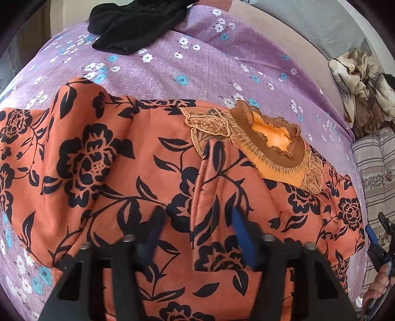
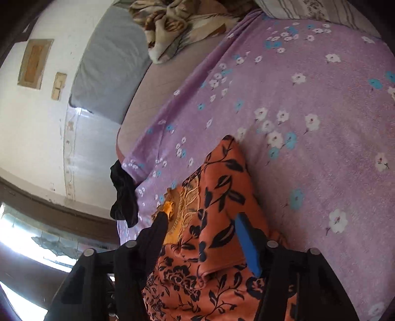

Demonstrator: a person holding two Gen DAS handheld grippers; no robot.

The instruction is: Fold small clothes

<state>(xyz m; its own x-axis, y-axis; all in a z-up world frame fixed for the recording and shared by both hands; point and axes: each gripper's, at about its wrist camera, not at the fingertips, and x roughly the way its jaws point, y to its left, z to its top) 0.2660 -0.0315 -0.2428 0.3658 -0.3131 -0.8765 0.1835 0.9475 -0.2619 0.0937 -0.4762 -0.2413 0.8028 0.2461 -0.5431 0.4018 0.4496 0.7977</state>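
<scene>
The purple flowered bedsheet [image 1: 197, 66] fills most of both views, its edges cut off by the fisheye rim, and on it lies the orange garment [image 1: 148, 172] with a black flower print, spread wide under the left gripper [image 1: 197, 224] and running out of frame at the bottom. Its embroidered gold neckline [image 1: 271, 143] shows whole only in the left wrist view; in the right wrist view it is partly hidden behind a dark finger [image 2: 153, 237]. The left gripper hangs over the cloth with its 2 fingers spread apart, a raised seam fold between them, though whether the tips touch the fabric is hard to tell. The right gripper [image 2: 200, 237] also stands open over a folded sleeve or edge of the garment. A black garment [image 1: 138, 22] lies at the sheet's far edge, cut off at the top. Only the right wrist view shows the white wall [image 2: 32, 118]; a crumpled brown blanket [image 1: 363, 86] appears in both.
</scene>
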